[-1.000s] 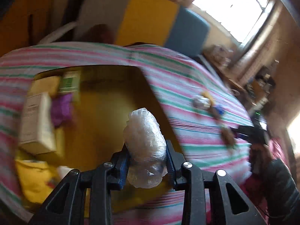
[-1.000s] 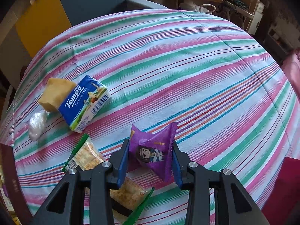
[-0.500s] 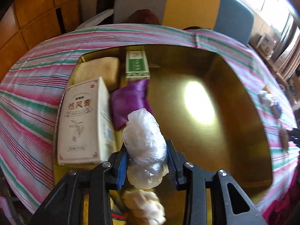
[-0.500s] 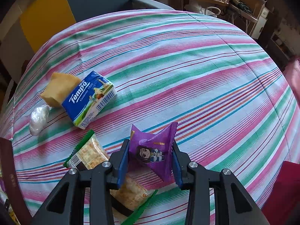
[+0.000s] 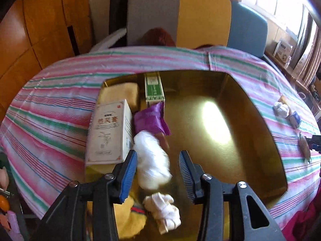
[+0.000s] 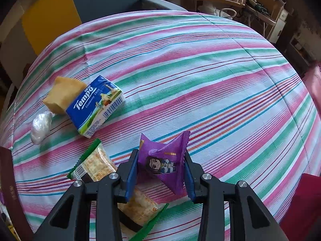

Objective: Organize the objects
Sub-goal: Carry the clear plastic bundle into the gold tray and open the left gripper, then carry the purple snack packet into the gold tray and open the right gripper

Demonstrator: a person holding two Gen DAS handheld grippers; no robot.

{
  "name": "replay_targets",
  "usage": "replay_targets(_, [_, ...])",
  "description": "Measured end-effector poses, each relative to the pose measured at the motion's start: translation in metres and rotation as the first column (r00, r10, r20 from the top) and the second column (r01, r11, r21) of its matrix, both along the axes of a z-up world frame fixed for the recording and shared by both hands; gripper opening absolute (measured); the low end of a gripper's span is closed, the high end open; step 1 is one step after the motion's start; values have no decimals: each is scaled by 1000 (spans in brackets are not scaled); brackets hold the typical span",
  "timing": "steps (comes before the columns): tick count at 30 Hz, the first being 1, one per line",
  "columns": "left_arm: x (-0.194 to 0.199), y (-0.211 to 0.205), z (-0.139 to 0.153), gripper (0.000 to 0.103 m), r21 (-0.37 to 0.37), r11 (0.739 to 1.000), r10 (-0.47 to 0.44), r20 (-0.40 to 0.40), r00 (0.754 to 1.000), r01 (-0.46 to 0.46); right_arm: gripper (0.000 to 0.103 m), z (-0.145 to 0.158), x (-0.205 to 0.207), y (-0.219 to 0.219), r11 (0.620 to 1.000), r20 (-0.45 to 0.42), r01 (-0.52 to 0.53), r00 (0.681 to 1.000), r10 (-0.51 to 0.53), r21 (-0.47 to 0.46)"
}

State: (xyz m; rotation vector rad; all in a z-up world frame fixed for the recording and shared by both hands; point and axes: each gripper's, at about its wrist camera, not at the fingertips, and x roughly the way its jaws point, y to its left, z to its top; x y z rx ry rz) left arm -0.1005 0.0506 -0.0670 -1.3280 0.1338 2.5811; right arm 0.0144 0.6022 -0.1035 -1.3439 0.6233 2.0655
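My left gripper point(image 5: 158, 164) is open over the left part of a gold tray point(image 5: 260, 124). A clear plastic-wrapped white bundle point(image 5: 152, 160) is blurred between the spread jaws, dropping out of them beside a white box point(image 5: 109, 132). The tray also holds a purple snack packet point(image 5: 150, 118), a green box point(image 5: 154, 89), a tan bun point(image 5: 122, 94), a white cloth wad point(image 5: 164, 208) and a yellow item point(image 5: 130, 221). My right gripper point(image 6: 161, 172) is shut on a purple snack packet point(image 6: 162, 160), above the striped tablecloth point(image 6: 200, 70).
In the right wrist view a blue Tempo tissue pack point(image 6: 96, 104), a tan bun point(image 6: 62, 94), a clear wrapped bundle point(image 6: 41, 126) and a green-edged cracker packet point(image 6: 94, 164) lie on the cloth at the left. Chairs point(image 5: 180, 18) stand behind the table.
My left gripper has opened and let go of the wrapped bundle, which is falling into the tray. The right gripper keeps hold of the purple packet and has drifted slightly.
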Motion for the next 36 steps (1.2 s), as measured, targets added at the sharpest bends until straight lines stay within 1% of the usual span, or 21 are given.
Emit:
replay_targets(3, [15,-4,9,44,23,1000,4,-36,999,-3,41,0,-2,-1,1000,7,-10,1000,10,12])
replay_targets(8, [38,-6,13,44,35,999,-6,-52,999,8,41,0,-4,-2,1000,13,-18,1000,18,25])
replay_targets(12, [45,-5,13,44,40,999,-9,-53,999,11,41,1,-5,-3,999,12,-20,1000,20,29])
replay_targets(19, [46,-5,15,44,50,999,-4,-59,998,7,40,4,-4,-2,999,-3,-11,1000,11,35])
replay_targets(24, [46,-5,14,44,51,999,-7,-57,998,10,40,9,-3,-1,999,-32,0,1000,1,37])
replay_targets(31, [47,-14,12,44,64,998,8,-43,999,-5,40,23,5,0,999,-105,29,994,-25,35])
replay_targets(33, [47,-21,14,44,77,997,12,-48,999,-8,40,30,5,-7,1000,-137,10,991,-6,27])
replay_targets(36, [45,-35,19,44,91,995,43,-63,997,-37,40,53,0,-28,996,-177,-68,981,77,60])
